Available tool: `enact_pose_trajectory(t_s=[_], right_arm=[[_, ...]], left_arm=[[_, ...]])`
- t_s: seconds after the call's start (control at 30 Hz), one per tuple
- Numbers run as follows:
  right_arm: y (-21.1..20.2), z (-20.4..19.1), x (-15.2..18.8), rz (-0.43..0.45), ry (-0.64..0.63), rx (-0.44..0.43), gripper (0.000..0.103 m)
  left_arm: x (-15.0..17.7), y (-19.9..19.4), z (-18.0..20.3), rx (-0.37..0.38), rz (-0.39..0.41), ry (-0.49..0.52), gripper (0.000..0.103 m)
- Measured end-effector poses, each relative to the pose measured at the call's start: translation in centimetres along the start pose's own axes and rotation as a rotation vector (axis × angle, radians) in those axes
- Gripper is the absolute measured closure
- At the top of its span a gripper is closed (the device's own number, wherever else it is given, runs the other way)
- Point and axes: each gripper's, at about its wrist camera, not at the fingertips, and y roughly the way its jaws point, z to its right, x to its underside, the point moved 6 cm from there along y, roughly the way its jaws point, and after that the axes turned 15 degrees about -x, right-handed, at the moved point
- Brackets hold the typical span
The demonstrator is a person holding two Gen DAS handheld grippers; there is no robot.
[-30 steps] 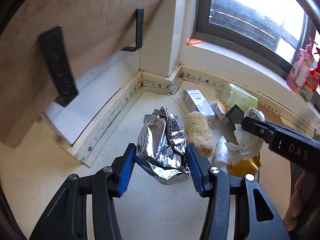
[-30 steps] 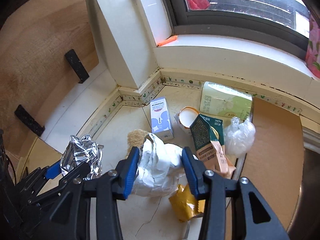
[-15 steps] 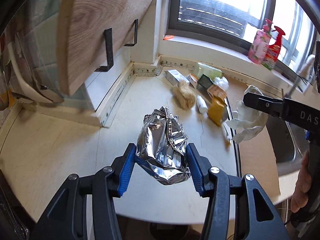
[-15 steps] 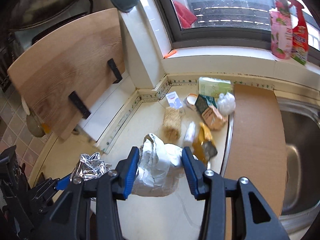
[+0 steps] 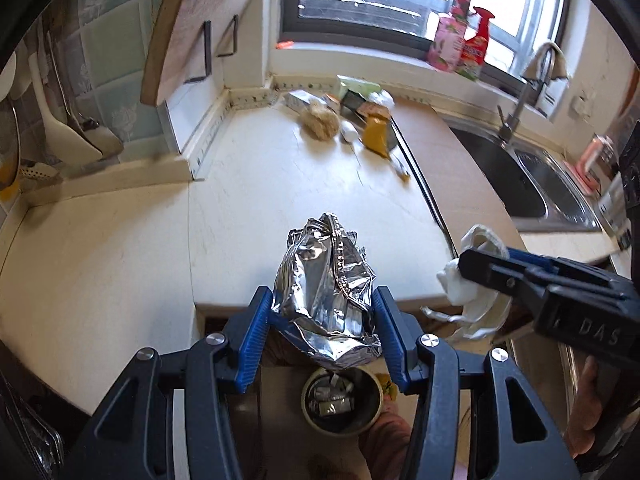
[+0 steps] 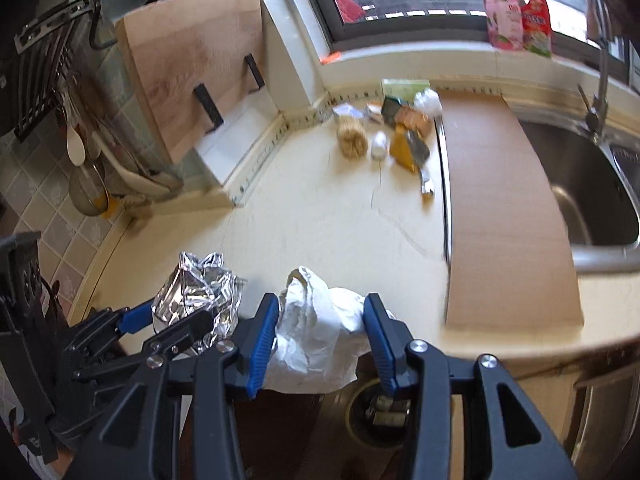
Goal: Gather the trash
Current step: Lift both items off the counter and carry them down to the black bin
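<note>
The left gripper (image 5: 325, 330) is seen clamped on a crumpled foil bag (image 5: 327, 288) at lower centre of its own view, directly above a round bin (image 5: 341, 405) whose near rim is cut off by the fingers. The right gripper (image 6: 320, 340) is seen clamped on a crumpled white wrapper (image 6: 316, 340) at lower centre of the right view. The bin's contents are hard to make out in both views, and the remaining trash pile (image 6: 394, 128) at upper centre on the counter (image 6: 320, 216) is blurred; a hand (image 5: 584, 412) at the lower right edge is shown only in the left view.
</note>
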Motion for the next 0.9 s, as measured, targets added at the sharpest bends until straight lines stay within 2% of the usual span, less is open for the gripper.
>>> enact_pose_trajectory(t_s=[0.17, 0.4, 0.63, 0.9], right_arm=[[0.9, 0.9, 4.5, -0.081, 0.066, 0.031, 0.059], [2.6, 3.4, 10.0, -0.185, 0.144, 0.075, 0.059], [5.9, 8.4, 15.4, -0.26, 0.264, 0.089, 0.059], [11.6, 14.6, 20.3, -0.287, 0.334, 0.083, 0.058]], left_arm=[[3.5, 0.4, 1.3, 0.037, -0.065, 0.044, 0.054], [8.7, 3.7, 3.7, 0.073, -0.198, 0.069, 0.054], [14.2, 9.5, 5.9, 0.061, -0.333, 0.076, 0.054], [19.2, 17.6, 7.8, 0.047, -0.421, 0.016, 0.054]])
